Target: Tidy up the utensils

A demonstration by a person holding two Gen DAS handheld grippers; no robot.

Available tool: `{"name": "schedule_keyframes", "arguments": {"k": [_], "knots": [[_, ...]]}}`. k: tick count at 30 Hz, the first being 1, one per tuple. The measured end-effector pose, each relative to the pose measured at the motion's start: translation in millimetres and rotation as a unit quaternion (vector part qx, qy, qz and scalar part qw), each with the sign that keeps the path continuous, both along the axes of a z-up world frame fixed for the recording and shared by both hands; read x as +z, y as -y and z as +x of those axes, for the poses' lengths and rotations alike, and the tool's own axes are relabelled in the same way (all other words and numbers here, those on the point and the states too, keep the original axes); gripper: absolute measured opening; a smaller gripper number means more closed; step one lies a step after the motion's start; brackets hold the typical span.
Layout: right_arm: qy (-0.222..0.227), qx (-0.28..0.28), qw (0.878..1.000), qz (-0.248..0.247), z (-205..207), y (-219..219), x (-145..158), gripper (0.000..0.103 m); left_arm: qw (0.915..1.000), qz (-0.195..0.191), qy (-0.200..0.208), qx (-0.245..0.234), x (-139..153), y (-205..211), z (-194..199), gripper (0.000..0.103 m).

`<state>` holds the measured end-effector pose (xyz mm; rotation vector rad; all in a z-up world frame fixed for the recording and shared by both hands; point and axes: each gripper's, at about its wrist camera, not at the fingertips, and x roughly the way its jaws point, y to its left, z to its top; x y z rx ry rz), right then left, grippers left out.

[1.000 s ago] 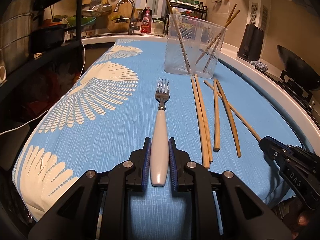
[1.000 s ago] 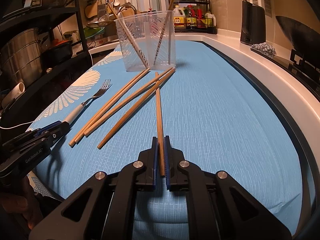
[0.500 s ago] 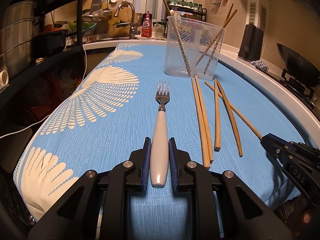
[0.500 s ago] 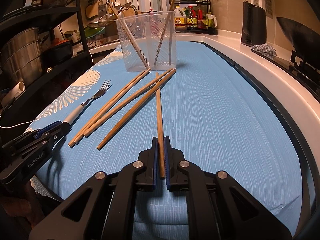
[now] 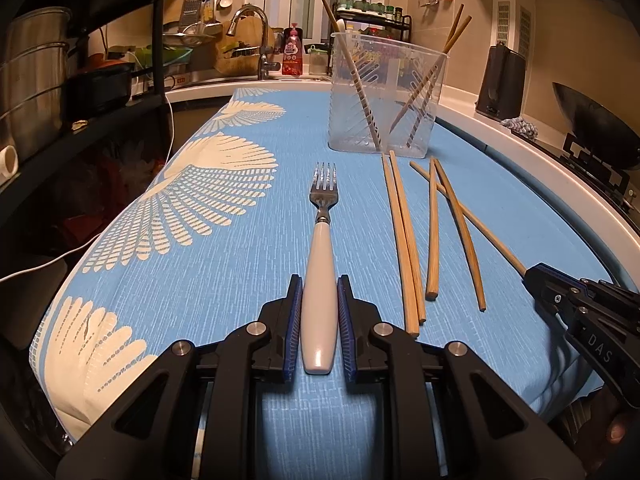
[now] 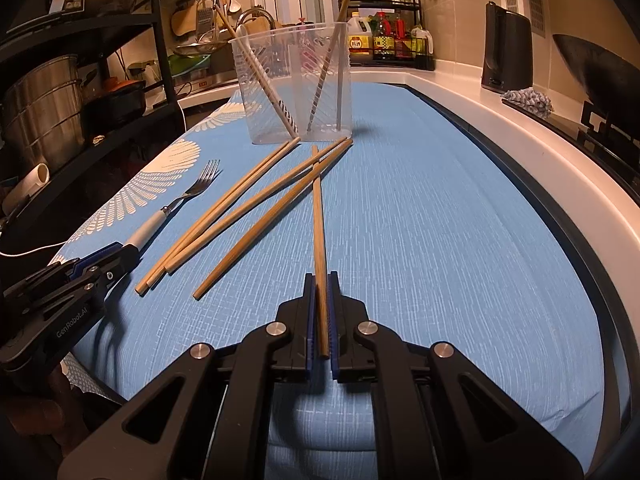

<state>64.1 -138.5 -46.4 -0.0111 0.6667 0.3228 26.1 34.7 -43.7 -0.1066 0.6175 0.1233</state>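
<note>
My left gripper [image 5: 319, 286] is shut on the white handle of a fork [image 5: 323, 216] whose tines point toward a clear plastic cup [image 5: 384, 96]. The fork also shows in the right wrist view [image 6: 176, 210]. My right gripper [image 6: 321, 280] is shut on the near end of a wooden chopstick [image 6: 318, 208] that lies pointing toward the cup [image 6: 296, 88]. Several loose chopsticks [image 5: 404, 236] lie on the blue cloth between the fork and the held chopstick. The cup holds a few chopsticks standing tilted.
The blue cloth with white fan prints [image 5: 224, 208] covers the counter. A white counter rim [image 6: 540, 160] runs along the right. A black shelf with steel pots [image 5: 36, 76] stands at the left. A sink tap [image 5: 256, 36], a bottle rack [image 6: 388, 40] and a wok [image 6: 596, 68] stand beyond.
Both grippers keep their grip on the fork and the chopstick. The left wrist view has tipped slightly, with the cup shifting a little lower; the right view is nearly unchanged.
</note>
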Motion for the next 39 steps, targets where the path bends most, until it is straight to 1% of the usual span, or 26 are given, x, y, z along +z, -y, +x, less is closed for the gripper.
{"name": "schedule_keyframes", "arguments": {"k": [34, 39], "knots": [[0.001, 0.0, 1.0, -0.001, -0.7, -1.1, 0.5, 0.007, 1.0, 0.001, 0.0, 0.003, 0.0, -1.3, 0.8, 0.019], [0.003, 0.0, 1.0, -0.008, -0.9, -1.2, 1.3, 0.007, 1.0, -0.002, -0.001, 0.004, 0.0, -1.3, 0.7, 0.019]]}}
